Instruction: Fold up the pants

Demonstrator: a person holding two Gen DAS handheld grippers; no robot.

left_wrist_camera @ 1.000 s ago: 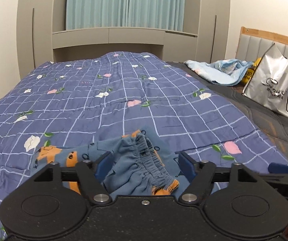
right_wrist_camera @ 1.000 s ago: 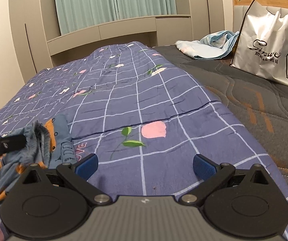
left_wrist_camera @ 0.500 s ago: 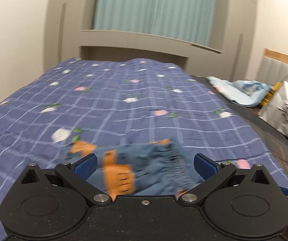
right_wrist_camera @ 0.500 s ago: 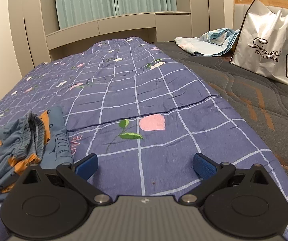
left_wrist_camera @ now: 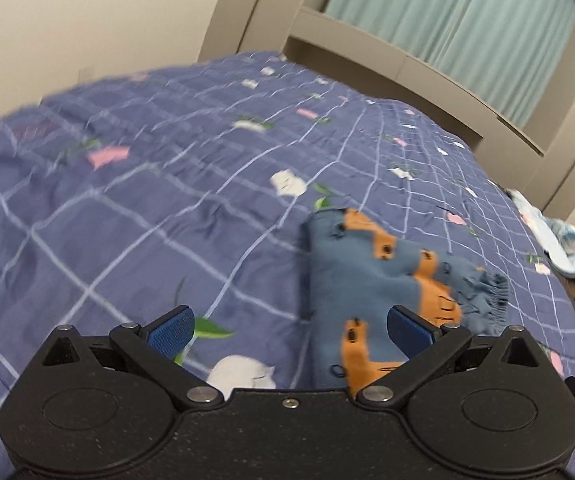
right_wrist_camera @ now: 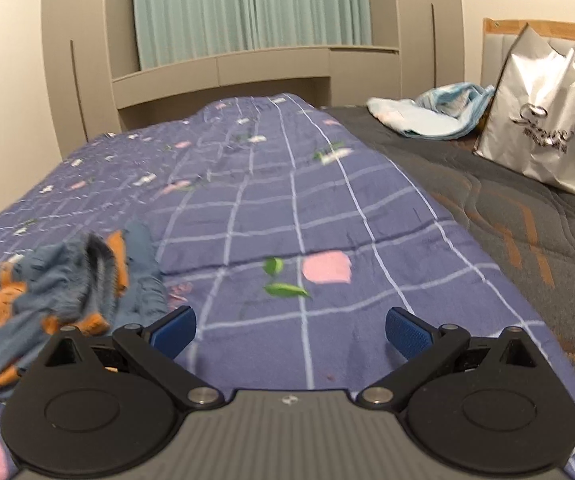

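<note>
The small blue pants (left_wrist_camera: 367, 276) with orange patches lie crumpled on the purple checked quilt (left_wrist_camera: 147, 208). In the left wrist view they sit right of centre, waistband toward the right. My left gripper (left_wrist_camera: 290, 326) is open wide above the quilt. Its right finger (left_wrist_camera: 409, 326) hangs over the pants' near edge, and neither pad presses on the cloth. The view is tilted and blurred. In the right wrist view the pants (right_wrist_camera: 59, 280) lie at the lower left, beside the open and empty right gripper (right_wrist_camera: 290, 330), just off its left finger.
A silver-white shopping bag (right_wrist_camera: 543, 136) stands at the far right on the grey mattress cover (right_wrist_camera: 527, 240). A light blue cloth (right_wrist_camera: 431, 116) lies behind it. A beige wall unit (right_wrist_camera: 227, 68) with green curtains closes off the far end.
The left gripper let go of the pants' waistband and opened wide, then swung left and rolled. The pants dropped onto the quilt. The right gripper stayed nearly still.
</note>
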